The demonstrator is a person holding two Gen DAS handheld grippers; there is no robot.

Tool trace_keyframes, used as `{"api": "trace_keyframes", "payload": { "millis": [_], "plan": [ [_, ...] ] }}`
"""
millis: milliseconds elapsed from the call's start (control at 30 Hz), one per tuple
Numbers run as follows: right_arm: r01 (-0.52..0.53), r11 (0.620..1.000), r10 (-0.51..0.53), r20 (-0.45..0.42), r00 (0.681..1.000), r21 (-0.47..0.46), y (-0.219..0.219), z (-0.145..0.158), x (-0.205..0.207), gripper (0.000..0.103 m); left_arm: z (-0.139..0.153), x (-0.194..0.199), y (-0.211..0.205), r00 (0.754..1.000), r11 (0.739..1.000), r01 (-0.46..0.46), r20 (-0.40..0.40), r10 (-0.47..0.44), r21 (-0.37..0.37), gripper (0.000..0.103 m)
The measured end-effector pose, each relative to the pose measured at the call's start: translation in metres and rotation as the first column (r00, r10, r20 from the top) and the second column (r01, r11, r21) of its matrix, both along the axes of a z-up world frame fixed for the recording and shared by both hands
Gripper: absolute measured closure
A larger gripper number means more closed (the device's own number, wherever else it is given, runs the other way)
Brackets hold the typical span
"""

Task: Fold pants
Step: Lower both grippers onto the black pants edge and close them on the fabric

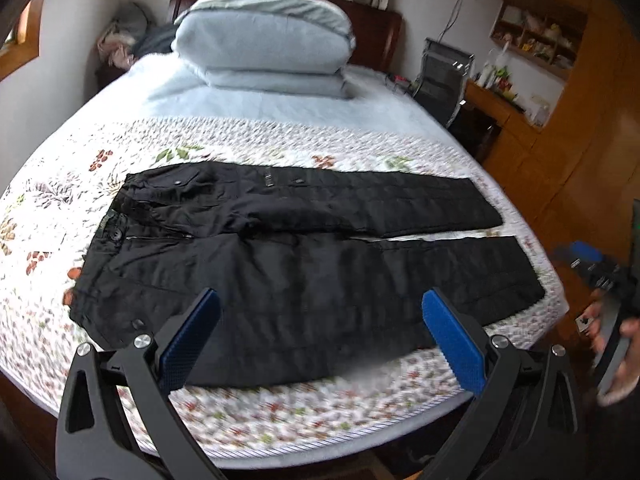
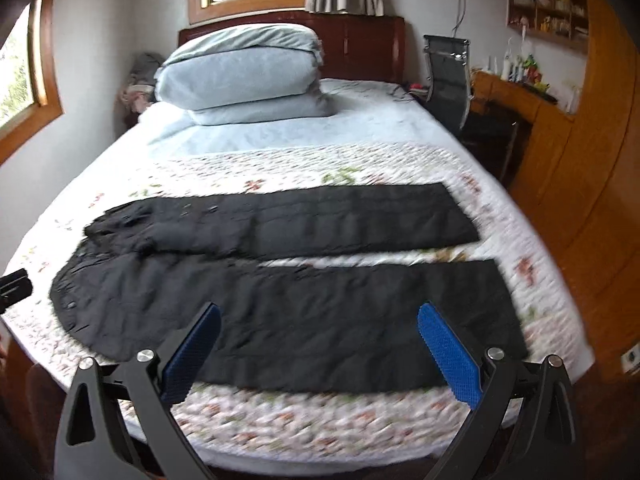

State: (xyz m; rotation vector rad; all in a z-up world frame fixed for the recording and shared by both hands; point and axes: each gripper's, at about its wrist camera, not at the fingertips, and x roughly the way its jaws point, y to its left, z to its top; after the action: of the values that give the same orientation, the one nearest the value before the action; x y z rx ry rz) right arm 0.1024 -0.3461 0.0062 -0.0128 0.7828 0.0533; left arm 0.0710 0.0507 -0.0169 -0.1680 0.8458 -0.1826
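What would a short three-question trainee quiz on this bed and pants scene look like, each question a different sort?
1. True or false: the pants lie spread flat on the quilt, both legs side by side.
2. Multiple choice: in the left view, the waistband points to the A) left B) right C) headboard.
3. Fill in: both the left gripper and the right gripper are ____ and hold nothing.

Key: 1 true; 2 A; 3 open.
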Motion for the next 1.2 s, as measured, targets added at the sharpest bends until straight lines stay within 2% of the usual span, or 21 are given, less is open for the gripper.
{"api": "trace_keyframes", "payload": {
  "millis": [67,133,233,333,400,500,600,667,767,867,1067,1200],
  "plan": [
    [0.001,1.0,0.0,-0.051,0.999,0.025,-0.027,0.002,0.035,0.003,-0.005,0.029,0.022,0.997,0.999,-0.029,-0.073,0.03,0.017,0.002],
    [-0.007,0.998,0.013,-0.096,0.995,0.066,-0.048,0.001,0.067,0.003,-0.01,0.055,0.044,0.99,0.999,-0.034,-0.136,0.032,-0.013,0.002],
    [0.032,0.988,-0.003,-0.186,0.983,0.152,-0.091,-0.011,0.126,0.003,-0.028,0.11,0.094,0.961,0.99,-0.079,-0.271,0.046,-0.113,0.002],
    [0.098,0.967,-0.025,-0.295,0.955,0.235,-0.133,-0.035,0.188,0.003,-0.047,0.151,0.141,0.924,0.975,-0.169,-0.368,0.107,-0.141,0.002],
    [0.148,0.951,-0.043,-0.358,0.933,0.271,-0.16,-0.056,0.231,0.003,-0.066,0.184,0.181,0.879,0.955,-0.247,-0.452,0.15,-0.163,0.002],
    [0.212,0.939,-0.078,-0.433,0.898,0.27,-0.189,-0.087,0.287,0.003,-0.098,0.227,0.235,0.793,0.93,-0.352,-0.563,0.234,-0.109,0.002],
    [0.233,0.943,-0.095,-0.48,0.872,0.238,-0.205,-0.115,0.332,0.003,-0.129,0.261,0.276,0.715,0.91,-0.41,-0.638,0.285,-0.053,0.002],
    [0.222,0.946,-0.079,-0.499,0.863,0.235,-0.21,-0.13,0.355,0.003,-0.147,0.278,0.296,0.68,0.886,-0.457,-0.672,0.295,-0.073,0.002],
    [0.223,0.947,-0.08,-0.505,0.859,0.23,-0.214,-0.145,0.384,0.003,-0.166,0.303,0.311,0.66,0.868,-0.486,-0.692,0.293,-0.097,0.002],
    [0.22,0.944,-0.068,-0.507,0.859,0.247,-0.215,-0.154,0.405,0.003,-0.182,0.324,0.317,0.642,0.867,-0.491,-0.708,0.295,-0.085,0.002],
    [0.16,0.972,-0.047,-0.518,0.854,0.175,-0.207,-0.163,0.433,0.003,-0.19,0.351,0.309,0.651,0.895,-0.435,-0.721,0.239,-0.097,0.003],
    [0.134,0.973,-0.018,-0.521,0.853,0.186,-0.208,-0.166,0.44,0.003,-0.185,0.358,0.297,0.688,0.91,-0.383,-0.706,0.165,-0.16,0.004]
  ]
}}
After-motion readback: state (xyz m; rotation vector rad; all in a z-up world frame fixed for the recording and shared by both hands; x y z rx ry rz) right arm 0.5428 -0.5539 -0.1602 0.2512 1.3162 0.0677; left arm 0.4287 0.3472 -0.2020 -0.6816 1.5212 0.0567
